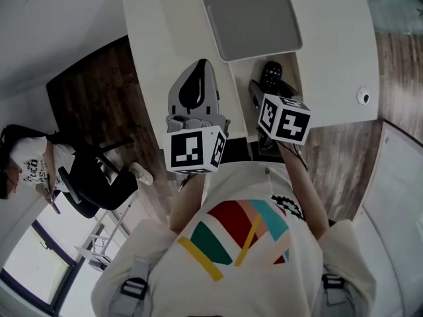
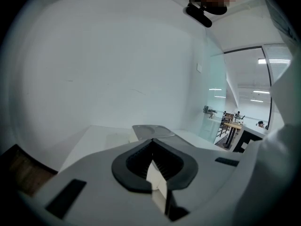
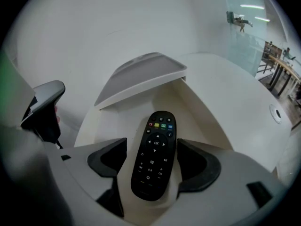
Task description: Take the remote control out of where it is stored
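Observation:
A black remote control (image 3: 153, 154) with coloured buttons lies in an open white compartment (image 3: 193, 112) of the table, under a raised grey lid (image 3: 141, 76). My right gripper (image 3: 151, 149) is open, one jaw on each side of the remote's lower half, with small gaps showing. From the head view the remote (image 1: 271, 74) shows just beyond the right gripper (image 1: 263, 96). To the left, my left gripper (image 1: 202, 65) hangs over the white tabletop, shut with nothing in it; its tips meet in the left gripper view (image 2: 153, 140).
The grey lid (image 1: 254, 18) covers the far part of the white table (image 1: 158, 32). A round fitting (image 1: 363, 96) sits in the tabletop at right. A person (image 1: 39, 170) sits on an office chair on the wood floor at left.

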Demonstrator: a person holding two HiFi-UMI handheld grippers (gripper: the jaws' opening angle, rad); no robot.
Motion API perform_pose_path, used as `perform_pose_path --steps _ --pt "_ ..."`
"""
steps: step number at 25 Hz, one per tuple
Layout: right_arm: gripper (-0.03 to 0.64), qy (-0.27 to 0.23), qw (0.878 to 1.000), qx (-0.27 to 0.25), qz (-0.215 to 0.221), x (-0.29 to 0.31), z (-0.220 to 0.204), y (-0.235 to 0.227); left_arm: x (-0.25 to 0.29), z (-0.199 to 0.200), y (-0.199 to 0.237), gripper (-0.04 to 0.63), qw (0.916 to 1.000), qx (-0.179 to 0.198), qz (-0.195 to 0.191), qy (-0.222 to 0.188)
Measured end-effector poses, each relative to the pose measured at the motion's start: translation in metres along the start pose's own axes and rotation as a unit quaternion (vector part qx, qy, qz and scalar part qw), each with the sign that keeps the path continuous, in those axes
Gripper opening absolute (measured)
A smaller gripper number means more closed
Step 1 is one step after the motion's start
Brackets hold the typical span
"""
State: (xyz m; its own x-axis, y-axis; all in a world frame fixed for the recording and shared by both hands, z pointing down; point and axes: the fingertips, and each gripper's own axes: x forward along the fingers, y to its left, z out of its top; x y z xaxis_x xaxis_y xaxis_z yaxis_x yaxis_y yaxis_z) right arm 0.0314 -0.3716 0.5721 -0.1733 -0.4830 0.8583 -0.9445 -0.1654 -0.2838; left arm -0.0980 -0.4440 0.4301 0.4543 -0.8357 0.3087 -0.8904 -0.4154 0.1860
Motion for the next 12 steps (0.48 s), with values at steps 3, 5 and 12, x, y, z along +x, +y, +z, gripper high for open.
perform_pose_path --steps 3,5,12 --pt "0.334 0.003 1.000 -0.021 -0.021 0.003 -0.001 0.002 0.001 -0.002 0.004 0.006 1.0000 -0.004 0.001 0.004" --pt "0.334 0.004 0.999 -0.034 -0.037 0.003 -0.002 0.002 0.001 -0.005 0.004 0.006 0.9999 -0.009 0.002 0.008" --pt "0.259 -0.002 0.998 0.005 -0.070 0.001 0.001 -0.013 0.006 -0.018 0.000 0.006 0.9997 -0.006 0.001 0.024"
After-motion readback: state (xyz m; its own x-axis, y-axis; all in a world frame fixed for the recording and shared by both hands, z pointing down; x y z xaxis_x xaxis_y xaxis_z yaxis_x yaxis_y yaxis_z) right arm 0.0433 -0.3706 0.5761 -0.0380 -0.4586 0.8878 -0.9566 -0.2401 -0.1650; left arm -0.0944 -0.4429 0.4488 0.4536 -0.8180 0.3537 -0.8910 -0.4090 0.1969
